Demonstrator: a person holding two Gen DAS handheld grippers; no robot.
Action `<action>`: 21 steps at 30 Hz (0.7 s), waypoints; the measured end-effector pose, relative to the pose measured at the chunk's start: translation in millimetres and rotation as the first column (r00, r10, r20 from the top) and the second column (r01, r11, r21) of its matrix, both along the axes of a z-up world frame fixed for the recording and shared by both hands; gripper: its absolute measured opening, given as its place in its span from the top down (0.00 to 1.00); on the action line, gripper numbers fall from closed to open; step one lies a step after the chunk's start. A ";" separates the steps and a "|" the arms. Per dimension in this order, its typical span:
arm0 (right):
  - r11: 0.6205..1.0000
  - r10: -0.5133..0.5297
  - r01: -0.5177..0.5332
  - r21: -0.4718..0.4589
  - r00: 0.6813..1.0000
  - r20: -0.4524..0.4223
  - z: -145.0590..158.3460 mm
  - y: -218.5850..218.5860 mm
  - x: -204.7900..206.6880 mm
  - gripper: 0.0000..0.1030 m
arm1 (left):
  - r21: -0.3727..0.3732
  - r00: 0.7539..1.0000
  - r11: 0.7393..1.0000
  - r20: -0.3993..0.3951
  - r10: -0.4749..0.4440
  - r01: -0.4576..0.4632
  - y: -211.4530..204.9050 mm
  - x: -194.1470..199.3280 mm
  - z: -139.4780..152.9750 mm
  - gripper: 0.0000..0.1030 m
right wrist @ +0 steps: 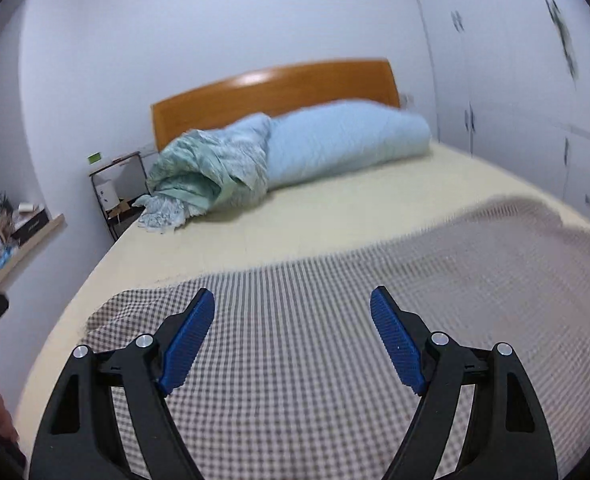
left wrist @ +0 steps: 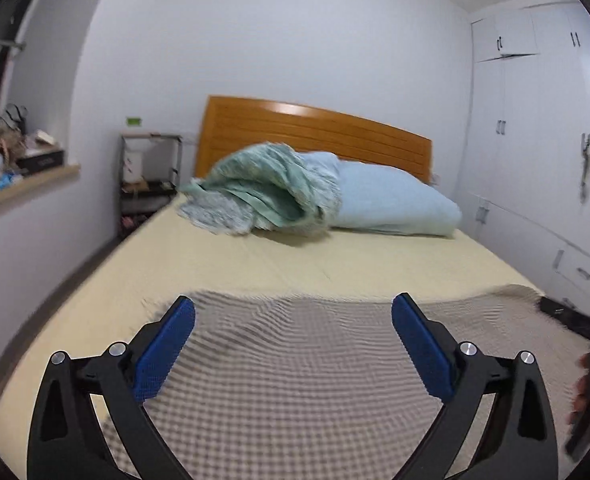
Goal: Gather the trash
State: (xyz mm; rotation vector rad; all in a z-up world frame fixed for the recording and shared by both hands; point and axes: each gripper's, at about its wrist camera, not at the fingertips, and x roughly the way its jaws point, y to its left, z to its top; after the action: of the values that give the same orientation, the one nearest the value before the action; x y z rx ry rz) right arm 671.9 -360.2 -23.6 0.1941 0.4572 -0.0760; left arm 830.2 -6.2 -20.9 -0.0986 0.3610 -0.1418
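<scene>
No trash shows on the bed in either view. My left gripper (left wrist: 293, 312) hangs open above a grey checked blanket (left wrist: 295, 380) at the foot of a bed, nothing between its blue pads. My right gripper (right wrist: 292, 306) is open too, over the same checked blanket (right wrist: 315, 360), and holds nothing. Beyond the blanket lies the bare yellow sheet (left wrist: 295, 260), also seen as the yellow sheet (right wrist: 315, 216). Both views are blurred by motion.
A rolled light-blue quilt (left wrist: 391, 200) and a crumpled green cover (left wrist: 263, 192) lie by the wooden headboard (left wrist: 315, 128). A black metal shelf (left wrist: 147, 180) stands left of the bed. A cluttered window ledge (left wrist: 19, 160) is far left. White wardrobes (left wrist: 535, 140) line the right wall.
</scene>
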 end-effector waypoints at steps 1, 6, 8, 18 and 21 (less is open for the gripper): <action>1.000 0.005 -0.005 -0.024 1.000 0.013 0.8 0.9 1.9 0.25 | 0.009 1.000 1.000 0.000 0.006 -0.006 1.2 3.6 -0.5 0.07; 0.997 0.018 -0.017 -0.072 1.000 0.019 2.7 10.2 0.6 0.25 | 0.037 1.000 0.999 0.000 -0.003 0.003 2.1 -1.9 7.4 0.07; 0.997 0.015 -0.014 -0.074 1.000 0.013 7.1 10.1 -6.1 0.25 | 0.046 1.000 0.999 0.012 -0.014 0.013 0.3 -14.3 16.5 0.07; 0.996 0.020 -0.017 -0.090 0.999 0.035 43.2 14.0 -77.8 0.25 | 0.041 0.999 0.998 0.037 -0.038 0.037 -2.1 -115.0 67.3 0.07; 0.994 0.031 -0.027 -0.109 0.999 0.040 54.8 15.1 -108.6 0.18 | 0.047 0.998 0.998 0.058 -0.037 0.035 -1.4 -155.0 80.9 0.07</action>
State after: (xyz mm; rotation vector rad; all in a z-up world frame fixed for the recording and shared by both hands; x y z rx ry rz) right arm 563.3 -345.2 31.2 0.0823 0.4136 -0.0681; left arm 675.2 -7.6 60.0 -0.0422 0.3071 -0.1716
